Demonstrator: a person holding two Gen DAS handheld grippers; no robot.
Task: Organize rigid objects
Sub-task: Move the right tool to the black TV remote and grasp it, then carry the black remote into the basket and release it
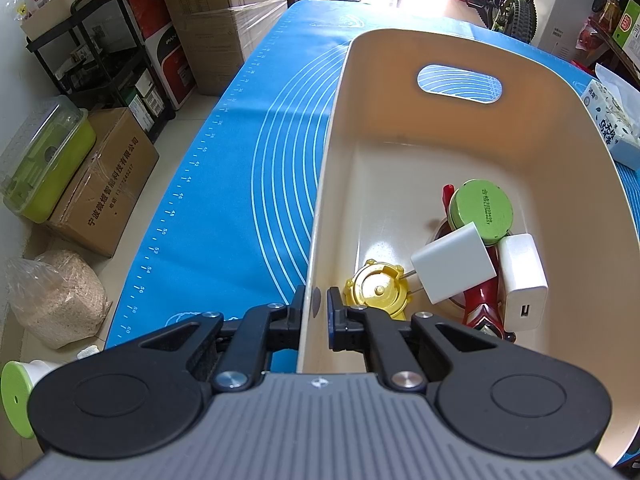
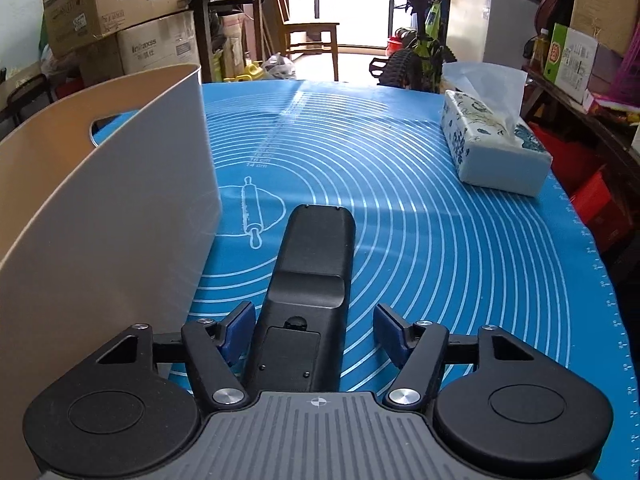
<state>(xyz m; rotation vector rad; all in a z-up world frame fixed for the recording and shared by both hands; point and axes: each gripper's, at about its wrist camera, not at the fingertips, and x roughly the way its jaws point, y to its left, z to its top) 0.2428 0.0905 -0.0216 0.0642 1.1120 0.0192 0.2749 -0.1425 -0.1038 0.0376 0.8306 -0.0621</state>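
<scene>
Left gripper (image 1: 314, 304) clamped on bin (image 1: 320, 216) side wall; right gripper (image 2: 314, 334) fingers apart, straddling black remote (image 2: 308, 280).
Remote lies back-up on blue mat (image 2: 440, 220) just right of bin; chargers (image 1: 454, 266), green lid (image 1: 482, 208), yellow cap (image 1: 378, 288) inside bin.

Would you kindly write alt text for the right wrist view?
The right gripper straddles a black remote control lying back-up on the blue mat, its pads not yet touching it. A beige bin stands left; a tissue box lies far right.
</scene>
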